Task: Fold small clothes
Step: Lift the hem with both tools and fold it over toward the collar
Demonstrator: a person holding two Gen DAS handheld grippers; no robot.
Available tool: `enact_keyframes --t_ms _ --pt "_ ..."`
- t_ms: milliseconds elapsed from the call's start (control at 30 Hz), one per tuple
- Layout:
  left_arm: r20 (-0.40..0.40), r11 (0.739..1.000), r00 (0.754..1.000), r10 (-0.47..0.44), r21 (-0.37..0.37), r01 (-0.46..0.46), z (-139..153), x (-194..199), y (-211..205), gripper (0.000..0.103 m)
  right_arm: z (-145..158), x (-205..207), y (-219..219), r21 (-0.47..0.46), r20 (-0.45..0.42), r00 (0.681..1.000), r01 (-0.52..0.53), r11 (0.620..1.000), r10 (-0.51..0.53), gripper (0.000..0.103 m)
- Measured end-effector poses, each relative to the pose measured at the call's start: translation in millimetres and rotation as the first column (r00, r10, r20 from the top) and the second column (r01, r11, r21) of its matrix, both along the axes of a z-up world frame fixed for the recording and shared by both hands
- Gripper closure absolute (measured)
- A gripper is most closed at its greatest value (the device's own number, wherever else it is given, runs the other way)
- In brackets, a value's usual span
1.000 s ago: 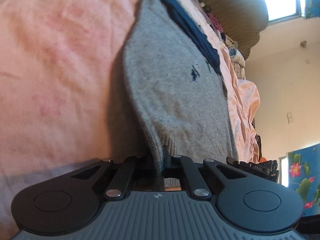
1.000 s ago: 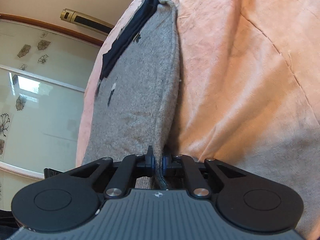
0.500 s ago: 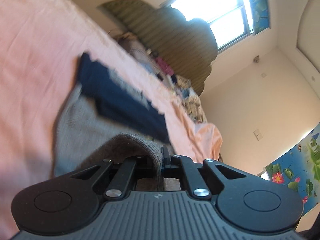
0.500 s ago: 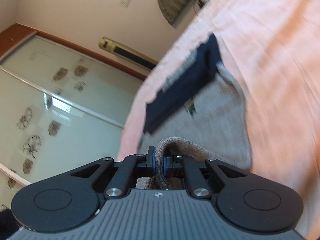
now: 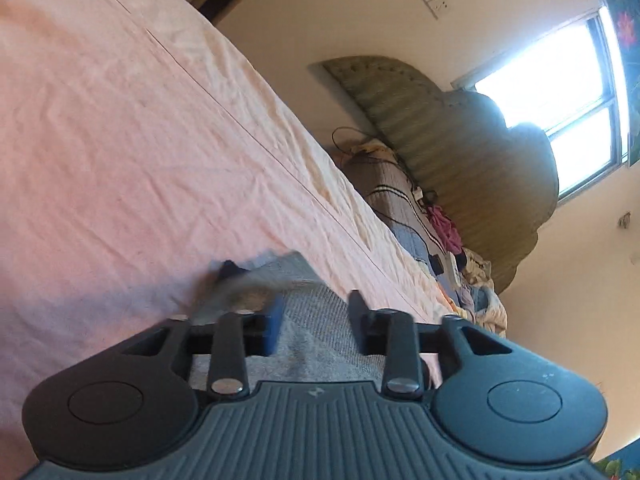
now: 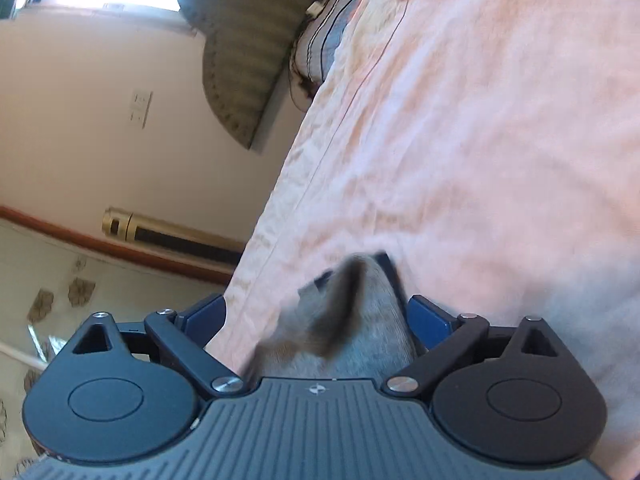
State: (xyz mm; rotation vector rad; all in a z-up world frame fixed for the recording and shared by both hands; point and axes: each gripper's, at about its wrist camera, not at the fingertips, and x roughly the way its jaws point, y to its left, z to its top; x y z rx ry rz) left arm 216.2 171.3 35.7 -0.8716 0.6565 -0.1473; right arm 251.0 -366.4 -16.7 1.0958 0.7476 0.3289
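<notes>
Garment: one grey knitted wool piece (image 5: 316, 332), ribbed weave, navy trim blurred at far edge, lying on pink sheet between both tongs. Left gripper (image 5: 316, 320): jaws opening, pads clear of knit. Right gripper (image 6: 316, 320): jaws opening wide, grey fold (image 6: 344, 320) loose between. One crinkled pink cotton bedsheet (image 5: 140, 140). One olive scalloped padded headboard (image 5: 460, 152).
</notes>
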Motion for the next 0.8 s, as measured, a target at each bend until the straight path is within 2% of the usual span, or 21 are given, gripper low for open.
enact_keyframes --t_ms 33,67,133,167,233,333,367,467,533,567,600,633,667,700,733,767,800 --pt "0.021 0.999 0.999 0.024 0.042 -0.025 1.2 -14.2 1.6 0.017 1.3 -11.4 1.3 -0.027 0.017 1.000 -0.025 0.999 0.025 0.006" --pt "0.044 0.994 0.998 0.055 0.090 -0.059 2.3 -31.3 2.7 0.011 4.1 -24.7 1.7 -0.064 0.033 0.998 -0.047 0.997 0.049 0.006" --pt "0.044 0.983 0.996 0.074 0.163 -0.080 0.9 -66.6 3.4 0.011 12.1 -56.4 -1.4 -0.149 0.050 0.996 -0.066 0.987 0.074 0.006" --pt "0.025 0.983 0.997 0.073 0.168 -0.077 -3.2 -84.8 4.1 0.011 15.9 -73.2 -4.7 -0.179 0.054 0.995 -0.067 0.982 0.078 0.006" --pt "-0.016 0.991 0.997 0.076 0.111 -0.073 -18.6 -124.3 3.9 0.011 18.2 -107.8 -13.1 -0.192 0.046 0.997 -0.054 0.980 0.064 0.005" --pt "-0.065 0.995 0.994 0.093 -0.020 -0.095 -49.6 -174.0 -2.0 0.012 13.7 -149.7 -19.1 -0.195 0.006 0.998 -0.058 0.979 0.060 0.005" --pt "-0.020 0.994 0.994 0.104 -0.022 -0.104 -52.4 -187.4 -7.8 0.011 10.7 -158.5 -17.8 -0.192 -0.002 0.998 -0.066 0.979 0.067 0.005" --pt "0.008 0.997 0.997 0.074 0.026 -0.074 -52.4 -185.0 -27.6 0.011 10.5 -161.3 -0.3 -0.233 0.005 0.995 -0.099 0.967 0.103 0.003" --pt "0.016 0.999 0.999 0.047 0.009 -0.048 -54.5 -162.0 -32.1 0.012 8.9 -144.9 7.0 -0.206 0.015 0.995 -0.095 0.974 0.101 0.003" --pt "0.028 0.998 0.998 0.059 0.035 -0.060 -54.3 -152.9 -34.2 0.013 5.9 -135.4 9.1 -0.178 0.010 0.996 -0.089 0.980 0.092 0.008" --pt "0.029 0.994 0.996 0.080 0.070 -0.082 -53.8 -145.1 -37.8 0.022 3.8 -125.8 12.5 -0.174 0.010 0.997 -0.069 0.982 0.072 0.011" --pt "0.020 0.991 0.996 0.083 0.102 -0.084 -53.6 -137.3 -41.0 0.042 5.1 -116.1 18.2 -0.194 0.013 0.998 -0.062 0.979 0.066 0.017" --pt "0.002 0.988 0.996 0.084 0.127 -0.084 -54.7 -130.3 -43.3 0.054 5.1 -108.0 23.5 -0.215 0.005 0.998 -0.064 0.974 0.067 0.033" --pt "-0.020 0.985 0.996 0.089 0.151 -0.085 -55.5 -124.7 -44.2 0.079 0.2 -99.6 27.1 -0.202 -0.022 0.996 -0.090 0.975 0.088 0.048" --pt "-0.049 0.984 0.995 0.086 0.164 -0.077 -56.8 -120.4 -47.4 0.095 -8.5 -92.1 29.4 -0.174 -0.064 0.991 -0.128 0.976 0.118 0.081" --pt "-0.063 0.987 0.995 0.079 0.145 -0.069 -58.3 -118.5 -44.2 0.097 -15.6 -89.0 31.0 -0.176 -0.090 0.988 -0.142 0.974 0.128 0.094" --pt "-0.073 0.990 0.994 0.077 0.126 -0.067 -58.4 -119.5 -40.7 0.098 -17.5 -90.8 30.4 -0.176 -0.068 0.989 -0.143 0.974 0.133 0.094"
